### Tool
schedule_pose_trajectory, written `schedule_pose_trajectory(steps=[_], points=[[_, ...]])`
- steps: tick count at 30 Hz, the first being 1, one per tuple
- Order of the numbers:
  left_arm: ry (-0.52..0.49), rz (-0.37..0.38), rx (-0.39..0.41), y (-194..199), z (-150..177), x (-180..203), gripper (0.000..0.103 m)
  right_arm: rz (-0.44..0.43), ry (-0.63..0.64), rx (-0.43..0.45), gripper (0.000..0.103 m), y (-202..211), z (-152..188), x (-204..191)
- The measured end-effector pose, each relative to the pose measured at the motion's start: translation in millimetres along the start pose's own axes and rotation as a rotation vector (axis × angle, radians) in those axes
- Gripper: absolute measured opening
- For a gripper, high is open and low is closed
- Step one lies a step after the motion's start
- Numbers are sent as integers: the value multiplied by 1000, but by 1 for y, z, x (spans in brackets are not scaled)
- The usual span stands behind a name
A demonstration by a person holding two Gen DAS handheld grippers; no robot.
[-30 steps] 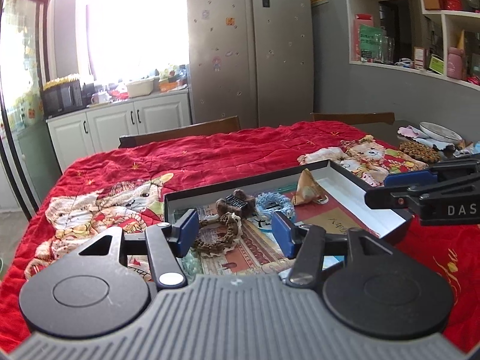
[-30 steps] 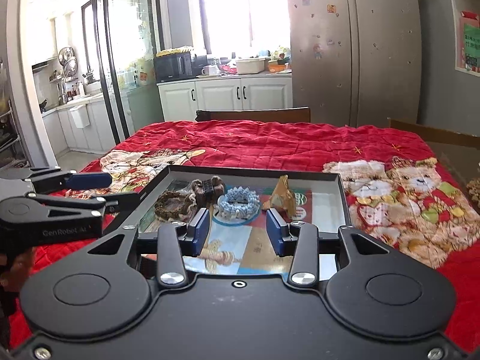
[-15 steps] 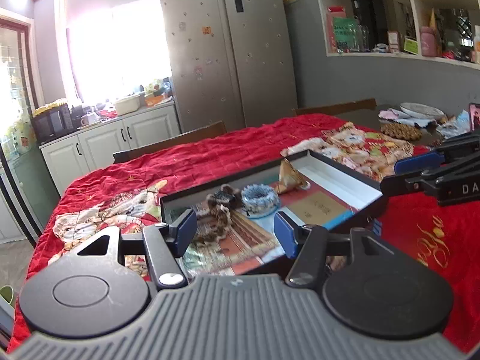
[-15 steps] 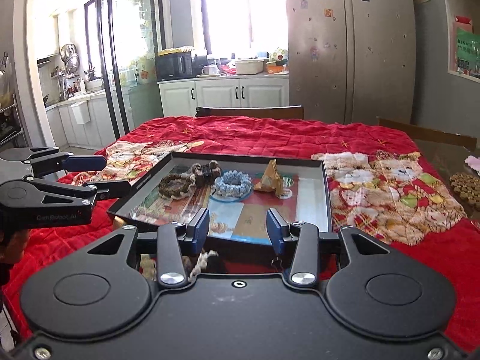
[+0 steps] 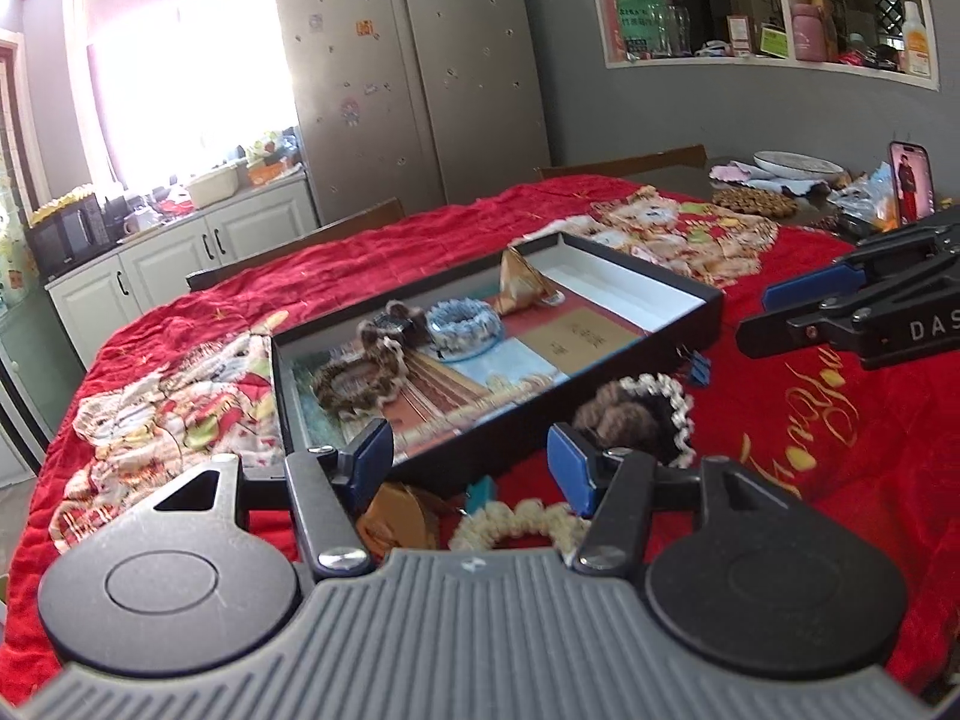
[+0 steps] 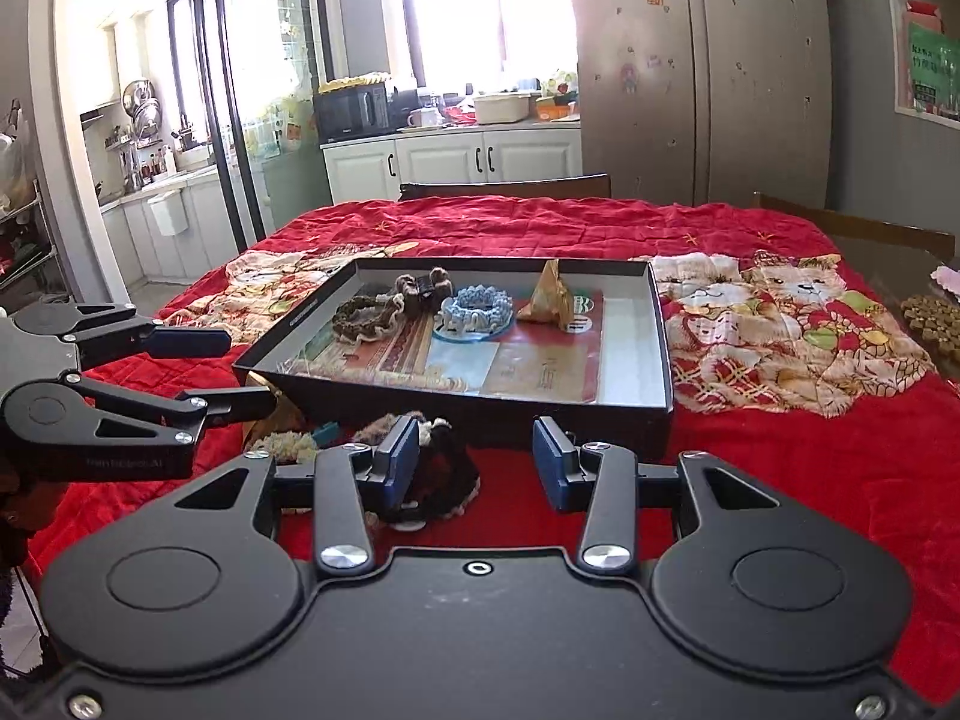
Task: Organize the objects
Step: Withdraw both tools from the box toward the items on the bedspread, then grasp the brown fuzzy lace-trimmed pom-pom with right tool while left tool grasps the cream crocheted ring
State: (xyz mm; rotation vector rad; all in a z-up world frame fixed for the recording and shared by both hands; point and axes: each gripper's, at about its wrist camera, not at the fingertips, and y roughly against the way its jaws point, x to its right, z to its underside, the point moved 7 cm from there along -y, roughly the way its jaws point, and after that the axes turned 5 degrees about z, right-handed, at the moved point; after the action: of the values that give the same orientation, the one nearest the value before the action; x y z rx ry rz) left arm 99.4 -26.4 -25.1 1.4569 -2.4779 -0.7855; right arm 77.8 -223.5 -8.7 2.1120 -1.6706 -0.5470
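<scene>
A black tray (image 5: 714,300) (image 6: 657,324) sits on the red quilt and holds a brown scrunchie (image 5: 354,381), a dark fuzzy one (image 5: 390,321), a blue scrunchie (image 5: 465,324) (image 6: 477,309) and a gold triangular pouch (image 5: 522,282) (image 6: 549,297). In front of its near wall lie a dark lace-edged scrunchie (image 5: 636,414) (image 6: 438,474), a cream scrunchie (image 5: 522,519) (image 6: 282,441), a teal clip (image 5: 480,492) and a gold piece (image 5: 396,519). My left gripper (image 5: 474,456) (image 6: 240,369) hangs open above these loose items. My right gripper (image 6: 477,462) (image 5: 759,318) is open beside the dark scrunchie, empty.
A blue binder clip (image 5: 696,366) lies at the tray's near right corner. Chair backs (image 6: 504,187) stand at the far table edge. A phone (image 5: 912,189), a plate (image 5: 798,163) and a beaded mat (image 5: 756,201) crowd the far right. A fridge (image 6: 696,72) is behind.
Both grippers have drawn back from over the tray to its near side, so the loose scrunchies in front of it have come into view. The left view has rolled a little.
</scene>
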Motion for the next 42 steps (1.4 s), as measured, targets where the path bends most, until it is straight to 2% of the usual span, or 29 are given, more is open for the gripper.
schedule_pose_trajectory(steps=[17,25,32,42], points=[[-63,80,-50,-1,29,24,71,-77,40,21,41,-6,32,-27],[-91,114,-82,-10,39,32,57,-92,58,17,40,-18,33,-42],[-93,123,-134,-23,50,29,50,-70,60,2,40,-35,37,-43],[-90,143,-144,-29,52,27,39,-88,59,-21,34,-45,41,-44]])
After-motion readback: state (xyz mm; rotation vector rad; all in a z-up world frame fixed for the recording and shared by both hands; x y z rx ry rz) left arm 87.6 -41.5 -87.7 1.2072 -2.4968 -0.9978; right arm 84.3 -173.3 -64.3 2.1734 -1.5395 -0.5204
